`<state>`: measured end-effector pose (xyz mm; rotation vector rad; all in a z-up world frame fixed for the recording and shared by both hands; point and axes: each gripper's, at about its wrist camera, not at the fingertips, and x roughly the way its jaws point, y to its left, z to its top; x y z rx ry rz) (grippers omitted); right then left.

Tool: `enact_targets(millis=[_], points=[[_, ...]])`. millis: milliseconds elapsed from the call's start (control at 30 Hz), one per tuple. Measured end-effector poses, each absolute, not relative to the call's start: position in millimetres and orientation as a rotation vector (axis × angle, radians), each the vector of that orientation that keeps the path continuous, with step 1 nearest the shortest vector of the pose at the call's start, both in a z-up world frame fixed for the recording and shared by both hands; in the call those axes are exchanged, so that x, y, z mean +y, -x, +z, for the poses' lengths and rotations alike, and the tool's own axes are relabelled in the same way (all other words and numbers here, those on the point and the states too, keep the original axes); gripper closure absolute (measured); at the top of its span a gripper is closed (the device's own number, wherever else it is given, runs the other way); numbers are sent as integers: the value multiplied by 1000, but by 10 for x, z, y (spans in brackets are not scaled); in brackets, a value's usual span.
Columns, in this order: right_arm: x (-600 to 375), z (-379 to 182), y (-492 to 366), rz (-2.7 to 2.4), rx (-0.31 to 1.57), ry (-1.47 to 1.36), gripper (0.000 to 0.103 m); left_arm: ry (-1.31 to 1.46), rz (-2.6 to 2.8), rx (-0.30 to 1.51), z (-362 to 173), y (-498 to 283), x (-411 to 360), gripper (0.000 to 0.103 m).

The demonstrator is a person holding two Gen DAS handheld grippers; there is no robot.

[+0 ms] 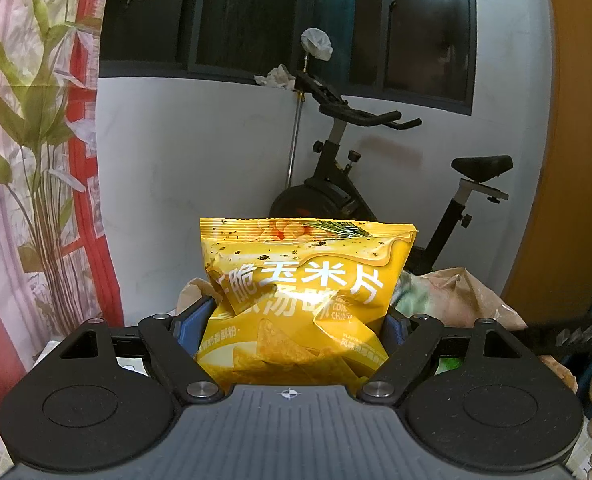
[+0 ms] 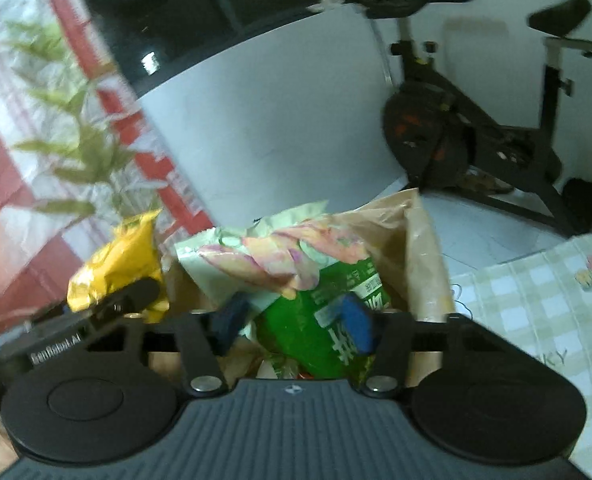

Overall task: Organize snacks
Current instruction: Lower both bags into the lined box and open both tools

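Left wrist view, lower centre: we see the left gripper (image 1: pixel 291 320) clamping the crinkled yellow foil corn-chip bag (image 1: pixel 302 300) upright above the brown paper bag (image 1: pixel 472 292), while the right gripper (image 2: pixel 291 320) straddles, narrowed, the green plastic snack packet (image 2: pixel 308 324) inside it; next, we judge, lifting each clear.

Left gripper (image 1: pixel 296 320), lower centre, jaws wide, pads clamping a bag; right gripper (image 2: pixel 293 320), lower centre, jaws narrowed around a packet.

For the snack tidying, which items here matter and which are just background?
Job:
- yellow corn chip bag, clamped in the left gripper
- green snack bag, between the right gripper fingers
- brown paper bag

Background:
- exercise bike
- curtain
- checked cloth
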<state>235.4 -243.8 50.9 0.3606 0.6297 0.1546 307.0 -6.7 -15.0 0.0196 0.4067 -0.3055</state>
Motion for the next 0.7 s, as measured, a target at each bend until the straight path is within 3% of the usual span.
enact_targets(millis=[33, 100, 133, 400, 700], points=[[-2417, 484, -2372, 161, 636, -348, 68, -19, -306, 406, -149, -3065, -63, 19], [-2385, 396, -2440, 173, 690, -336, 100, -18, -306, 407, -143, -3059, -59, 19], [-2383, 339, -2463, 175, 720, -331, 102, -18, -306, 406, -141, -3056, -53, 19], [-2388, 318, -2419, 112, 741, -300, 97, -36, -315, 418, -151, -3084, -129, 19], [-2377, 319, -2373, 121, 739, -297, 97, -118, -312, 474, -217, -3207, -252, 8]])
